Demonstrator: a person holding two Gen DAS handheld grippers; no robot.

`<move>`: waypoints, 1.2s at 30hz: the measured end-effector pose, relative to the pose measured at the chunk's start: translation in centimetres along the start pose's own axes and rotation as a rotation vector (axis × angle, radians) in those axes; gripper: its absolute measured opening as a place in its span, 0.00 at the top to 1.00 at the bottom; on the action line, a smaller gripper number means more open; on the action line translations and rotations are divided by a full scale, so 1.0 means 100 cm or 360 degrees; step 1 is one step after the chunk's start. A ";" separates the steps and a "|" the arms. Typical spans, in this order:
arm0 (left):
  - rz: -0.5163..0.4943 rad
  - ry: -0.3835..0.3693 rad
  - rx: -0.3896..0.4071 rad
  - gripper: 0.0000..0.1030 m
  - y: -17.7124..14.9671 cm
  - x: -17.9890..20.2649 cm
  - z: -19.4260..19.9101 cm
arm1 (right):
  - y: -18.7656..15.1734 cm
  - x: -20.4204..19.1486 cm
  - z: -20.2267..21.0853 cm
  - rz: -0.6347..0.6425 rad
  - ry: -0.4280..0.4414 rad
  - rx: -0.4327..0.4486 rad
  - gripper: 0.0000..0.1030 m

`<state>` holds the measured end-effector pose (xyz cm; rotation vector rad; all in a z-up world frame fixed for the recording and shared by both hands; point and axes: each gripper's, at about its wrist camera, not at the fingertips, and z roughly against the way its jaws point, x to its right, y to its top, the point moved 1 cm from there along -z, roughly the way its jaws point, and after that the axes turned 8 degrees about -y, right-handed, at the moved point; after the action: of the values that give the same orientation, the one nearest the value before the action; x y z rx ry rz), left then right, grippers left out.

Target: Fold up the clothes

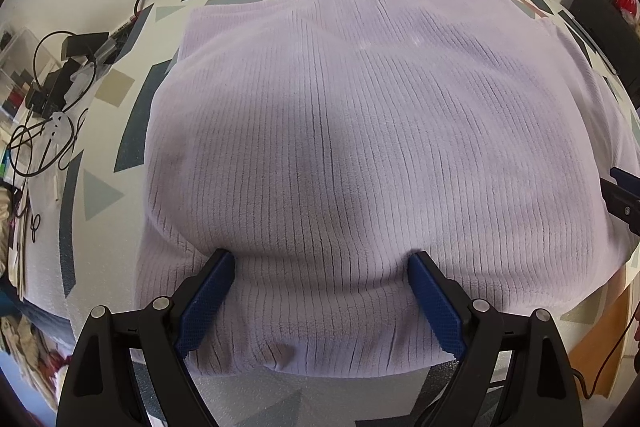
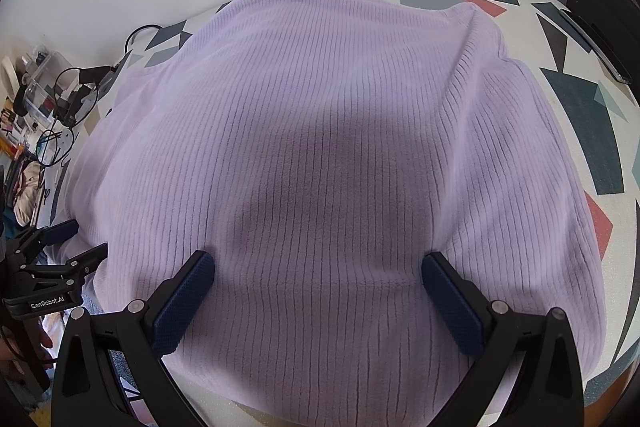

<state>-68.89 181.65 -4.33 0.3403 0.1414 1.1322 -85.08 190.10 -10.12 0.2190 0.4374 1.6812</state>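
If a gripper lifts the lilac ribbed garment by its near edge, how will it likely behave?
The lilac garment looks like soft fleece with rumpled folds, so it would probably droop limply. It covers much of the patterned table, so the rest likely drags. Its fuzzy surface should grip rather than slip.

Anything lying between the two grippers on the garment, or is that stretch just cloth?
Just cloth. In the right wrist view, only the lilac ribbed garment shows between the left gripper and the right gripper; nothing else lies on it.
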 end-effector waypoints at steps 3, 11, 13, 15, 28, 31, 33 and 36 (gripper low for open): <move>0.0003 0.0000 -0.0004 0.14 0.001 -0.001 0.000 | -0.001 0.000 0.001 -0.0007 -0.0001 -0.0001 0.00; 0.0001 0.0007 0.0028 0.14 -0.002 0.002 0.001 | -0.002 0.006 0.005 -0.0072 0.0041 0.0018 0.00; -0.0012 0.0013 0.0054 0.14 -0.004 0.002 0.001 | -0.004 0.007 0.006 -0.0074 0.0056 0.0029 0.00; -0.0025 0.0002 0.0041 0.14 -0.002 0.002 0.002 | -0.005 0.007 0.007 -0.0063 0.0070 0.0039 0.00; 0.1307 -0.1255 0.0167 0.14 -0.083 -0.095 0.049 | -0.005 0.005 0.004 -0.0019 0.0032 0.0004 0.00; 0.1309 -0.1211 0.0144 0.14 -0.089 -0.084 0.047 | -0.005 0.005 0.004 -0.0014 0.0025 -0.0004 0.00; 0.1352 -0.1177 0.0124 0.14 -0.092 -0.086 0.040 | -0.004 0.005 0.004 -0.0013 0.0031 -0.0012 0.00; 0.1371 -0.1124 0.0107 0.14 -0.088 -0.098 0.028 | -0.005 0.005 0.004 -0.0012 0.0037 -0.0007 0.00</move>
<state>-64.67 168.91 -5.28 0.8901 -0.6508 1.7760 -84.59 190.72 -10.05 0.1946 0.4510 1.6784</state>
